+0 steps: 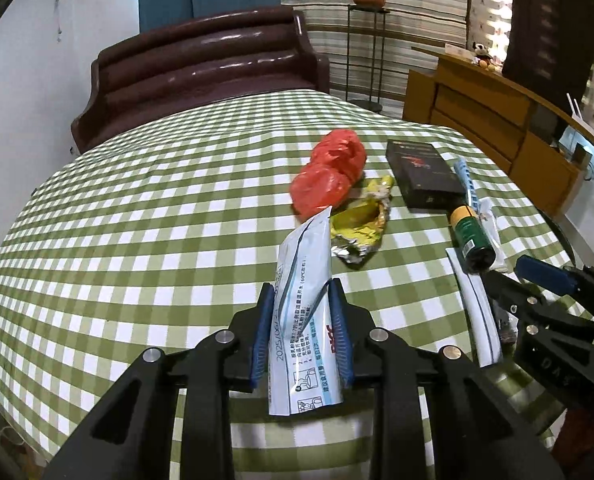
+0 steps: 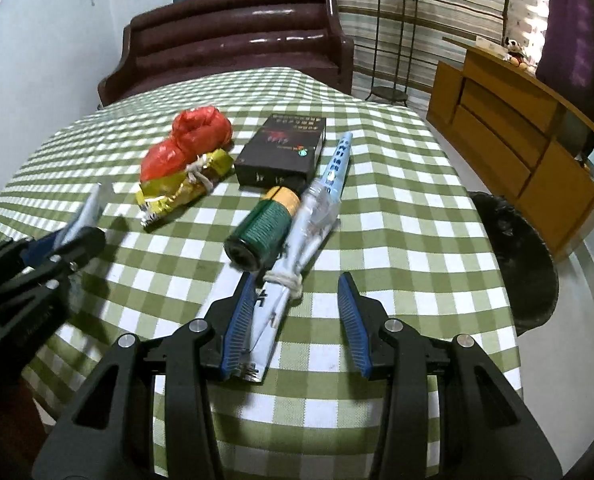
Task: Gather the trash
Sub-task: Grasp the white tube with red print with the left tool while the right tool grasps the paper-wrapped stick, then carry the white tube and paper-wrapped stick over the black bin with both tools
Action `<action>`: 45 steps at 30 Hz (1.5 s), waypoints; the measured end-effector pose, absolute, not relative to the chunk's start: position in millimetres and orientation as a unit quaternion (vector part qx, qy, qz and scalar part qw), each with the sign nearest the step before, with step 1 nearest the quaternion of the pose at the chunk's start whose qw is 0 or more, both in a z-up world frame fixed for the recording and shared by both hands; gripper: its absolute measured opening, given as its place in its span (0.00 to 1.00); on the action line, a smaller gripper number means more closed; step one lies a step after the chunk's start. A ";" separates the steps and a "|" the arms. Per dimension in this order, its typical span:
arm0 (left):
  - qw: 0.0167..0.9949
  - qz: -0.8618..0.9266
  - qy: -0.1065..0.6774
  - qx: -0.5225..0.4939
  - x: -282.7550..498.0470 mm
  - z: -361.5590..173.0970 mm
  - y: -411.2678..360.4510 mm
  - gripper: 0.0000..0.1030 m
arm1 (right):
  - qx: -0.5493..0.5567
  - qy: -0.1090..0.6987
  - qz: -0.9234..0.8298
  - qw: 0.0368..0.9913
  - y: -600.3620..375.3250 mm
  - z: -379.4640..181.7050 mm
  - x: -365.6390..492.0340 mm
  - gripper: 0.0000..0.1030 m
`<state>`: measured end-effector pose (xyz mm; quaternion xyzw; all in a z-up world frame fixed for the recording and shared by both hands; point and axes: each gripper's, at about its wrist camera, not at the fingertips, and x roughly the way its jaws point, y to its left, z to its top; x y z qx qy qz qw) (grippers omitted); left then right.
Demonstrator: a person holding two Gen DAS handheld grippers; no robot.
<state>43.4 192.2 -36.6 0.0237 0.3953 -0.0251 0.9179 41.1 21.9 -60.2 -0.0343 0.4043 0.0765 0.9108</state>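
My left gripper (image 1: pixel 301 294) is shut on a white and blue sachet (image 1: pixel 303 312), held above the green checked table (image 1: pixel 137 240); it also shows in the right wrist view (image 2: pixel 89 208). My right gripper (image 2: pixel 297 292) is open, low over the table, with a long white wrapper (image 2: pixel 293 276) tied with string lying between its fingers, near the left finger (image 2: pixel 239 320). Beyond lie a green and yellow can (image 2: pixel 263 224), a black box (image 2: pixel 283 148), a crumpled red bag (image 2: pixel 189 144) and a yellow foil wrapper (image 2: pixel 181 188).
A black-lined trash bin (image 2: pixel 513 256) stands at the table's right edge. A dark brown sofa (image 2: pixel 233 44) is behind the table. A wooden cabinet (image 2: pixel 517 136) stands at the right. A plant stand (image 2: pixel 393 40) is at the back.
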 end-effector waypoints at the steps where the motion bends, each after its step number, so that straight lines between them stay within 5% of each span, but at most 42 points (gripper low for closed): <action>1: 0.918 -0.026 0.395 0.022 43.1 -36.5 193.2 0.28 | -0.035 0.405 0.072 0.911 21.1 -60.7 40.9 0.41; 10: 0.918 -0.034 0.395 0.012 45.8 -38.3 196.0 0.28 | -0.043 0.404 0.052 0.912 18.3 -62.2 41.6 0.41; 15: 0.918 -0.033 0.394 0.012 46.4 -38.8 196.5 0.28 | -0.055 0.398 0.059 0.914 22.9 -61.7 39.3 0.19; 45: 0.933 -0.110 0.342 0.020 67.1 -0.4 88.3 0.28 | -0.009 0.341 -0.032 0.939 -109.6 -25.7 42.6 0.17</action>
